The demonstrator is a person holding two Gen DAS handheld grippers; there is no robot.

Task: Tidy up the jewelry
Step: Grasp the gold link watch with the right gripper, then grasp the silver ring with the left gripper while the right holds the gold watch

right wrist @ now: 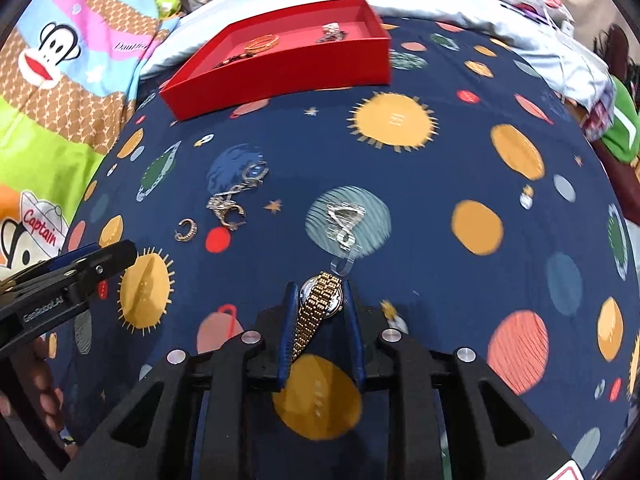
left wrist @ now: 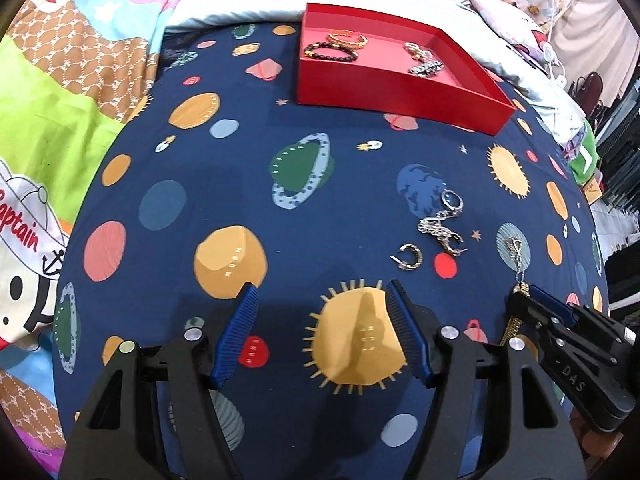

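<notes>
gold watch (right wrist: pixel 320 312) is pinched between the blue pads of the right gripper (right wrist: pixel 320 320); left gripper (left wrist: pixel 322 312) is held spread, with the red tray (left wrist: pixel 400 92) located far ahead.

A planet-print navy bedsheet (left wrist: pixel 256 200) carries a red tray (left wrist: pixel 400 92), silver chain (left wrist: pixel 440 224) and hoop earring (left wrist: pixel 409 258).

Bare sheet (right wrist: pixel 400 184) btwn right gripper (right wrist: pixel 320 292) & red tray (right wrist: pixel 280 68); silver pieces (right wrist: pixel 236 196) crowd left.

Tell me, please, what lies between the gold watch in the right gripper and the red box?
In the right wrist view, only the clear hook lies on the planet-print sheet between the gold watch and the red box.
</notes>
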